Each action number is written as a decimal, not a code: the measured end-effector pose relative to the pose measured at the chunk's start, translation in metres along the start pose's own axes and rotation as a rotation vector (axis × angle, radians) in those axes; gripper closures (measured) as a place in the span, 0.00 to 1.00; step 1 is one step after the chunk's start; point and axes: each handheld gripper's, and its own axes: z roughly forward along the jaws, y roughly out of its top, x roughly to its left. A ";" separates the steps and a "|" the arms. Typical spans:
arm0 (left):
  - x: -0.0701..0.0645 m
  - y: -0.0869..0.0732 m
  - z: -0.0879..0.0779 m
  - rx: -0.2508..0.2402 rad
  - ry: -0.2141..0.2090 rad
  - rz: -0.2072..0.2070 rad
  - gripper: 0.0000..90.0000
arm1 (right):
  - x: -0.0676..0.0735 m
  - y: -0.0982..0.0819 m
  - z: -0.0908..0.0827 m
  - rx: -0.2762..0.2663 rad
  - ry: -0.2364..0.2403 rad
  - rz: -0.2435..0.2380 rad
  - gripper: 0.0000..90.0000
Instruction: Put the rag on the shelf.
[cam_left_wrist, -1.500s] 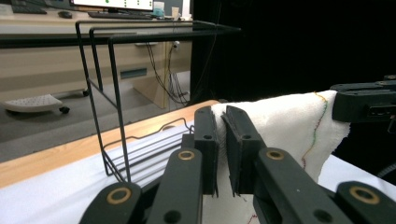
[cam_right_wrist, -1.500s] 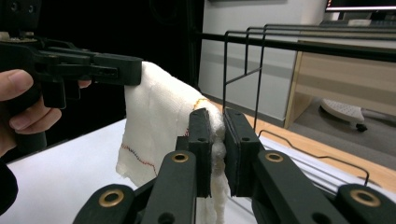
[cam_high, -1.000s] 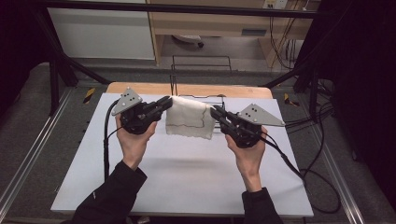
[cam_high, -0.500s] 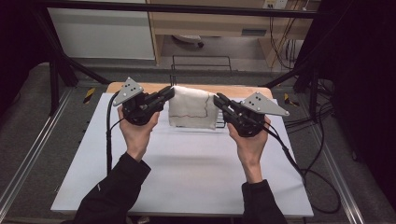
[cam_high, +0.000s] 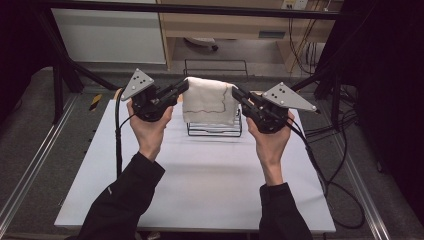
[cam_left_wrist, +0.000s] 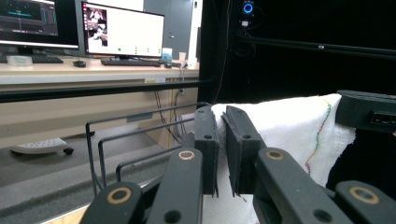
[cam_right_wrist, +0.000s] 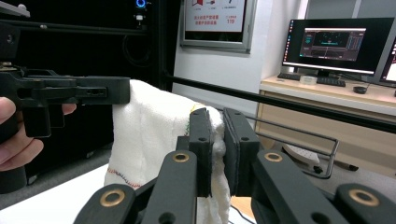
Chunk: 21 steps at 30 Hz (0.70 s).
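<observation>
A white towel (cam_high: 207, 100) with a coloured stitched line hangs between my two grippers, raised over a black wire rack (cam_high: 215, 131). My left gripper (cam_high: 183, 87) is shut on the towel's upper left corner. My right gripper (cam_high: 235, 93) is shut on the upper right corner. In the left gripper view the jaws (cam_left_wrist: 223, 140) pinch the towel's (cam_left_wrist: 289, 126) edge, and the rack (cam_left_wrist: 116, 140) stands just behind. In the right gripper view the jaws (cam_right_wrist: 219, 140) clamp a fold of the towel (cam_right_wrist: 149, 135), with the other gripper (cam_right_wrist: 70, 95) at the left.
The rack stands at the far middle of a white table (cam_high: 200, 185). Cables (cam_high: 330, 175) trail off the table's right side. A metal frame bar (cam_high: 200, 7) crosses above the far edge. Monitors (cam_left_wrist: 121, 30) stand on a desk beyond.
Both hands have risen and moved away from me, carrying the towel up. The wire rack beneath it has come into view.
</observation>
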 end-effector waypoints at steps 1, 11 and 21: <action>0.000 0.001 0.001 -0.002 0.000 0.002 0.93 | -0.001 0.001 0.000 -0.001 -0.001 -0.004 0.92; 0.001 0.013 0.009 -0.025 0.003 0.001 0.93 | -0.008 0.013 0.005 -0.022 -0.016 -0.014 0.92; 0.002 0.029 0.014 -0.051 0.012 0.011 0.93 | -0.014 0.028 0.011 -0.042 -0.026 -0.025 0.92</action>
